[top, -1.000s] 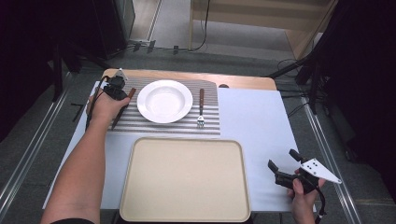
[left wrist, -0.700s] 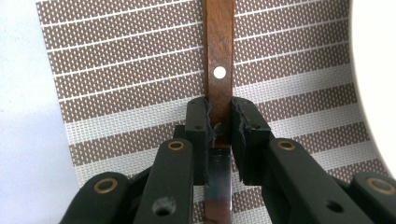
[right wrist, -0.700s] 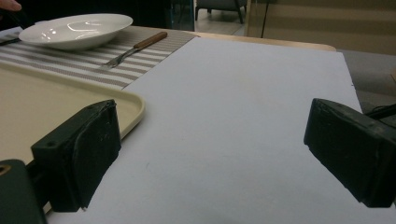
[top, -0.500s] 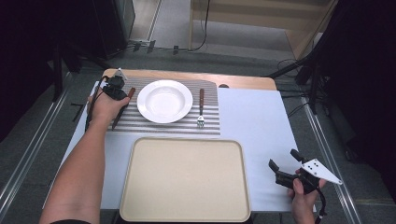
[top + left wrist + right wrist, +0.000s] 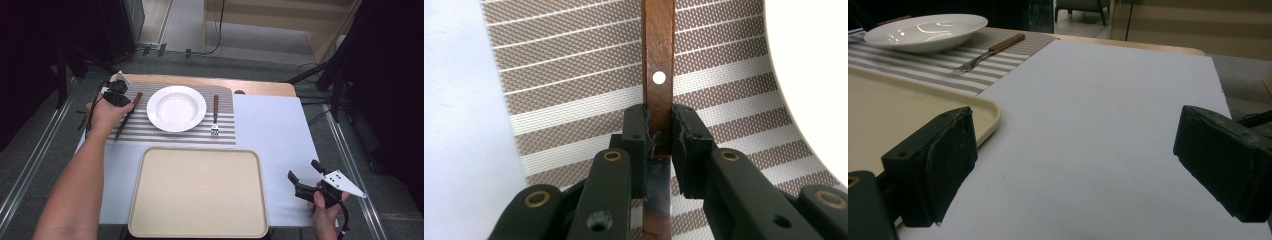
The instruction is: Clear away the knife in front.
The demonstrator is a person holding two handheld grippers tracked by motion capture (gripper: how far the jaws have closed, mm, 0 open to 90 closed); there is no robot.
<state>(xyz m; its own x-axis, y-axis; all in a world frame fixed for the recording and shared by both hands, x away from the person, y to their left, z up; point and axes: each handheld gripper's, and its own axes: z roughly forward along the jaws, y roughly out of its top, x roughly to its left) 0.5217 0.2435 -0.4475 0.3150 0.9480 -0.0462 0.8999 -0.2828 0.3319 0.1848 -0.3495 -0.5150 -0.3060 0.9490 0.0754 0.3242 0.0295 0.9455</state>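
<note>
Little has changed over the last second: the left hand-held gripper (image 5: 121, 98) sits at the same spot on the far left of the striped placemat (image 5: 165, 131), and the right hand-held gripper (image 5: 303, 186) waits as before over the pale blue worktop (image 5: 272, 130) beside the cream tray (image 5: 197, 192). That stillness suggests the grasp on the knife (image 5: 128, 116) is being settled rather than a lift begun, so the work looks to be at the pick-up stage.

In the left gripper view the jaws are nearly closed, their pads pressed on both sides of the knife (image 5: 658, 75) right where the wooden handle meets the steel blade (the blade runs back beneath the gripper). The handle is reddish brown, flat and narrow, with a bright rivet showing; it lies flat on the placemat (image 5: 574, 90), just left of the white plate (image 5: 176, 108) and not touching it. A fork (image 5: 215, 116) lies on the plate's other side.

The right hand-held gripper (image 5: 1073, 170) has its jaws spread wide with nothing between them.
</note>
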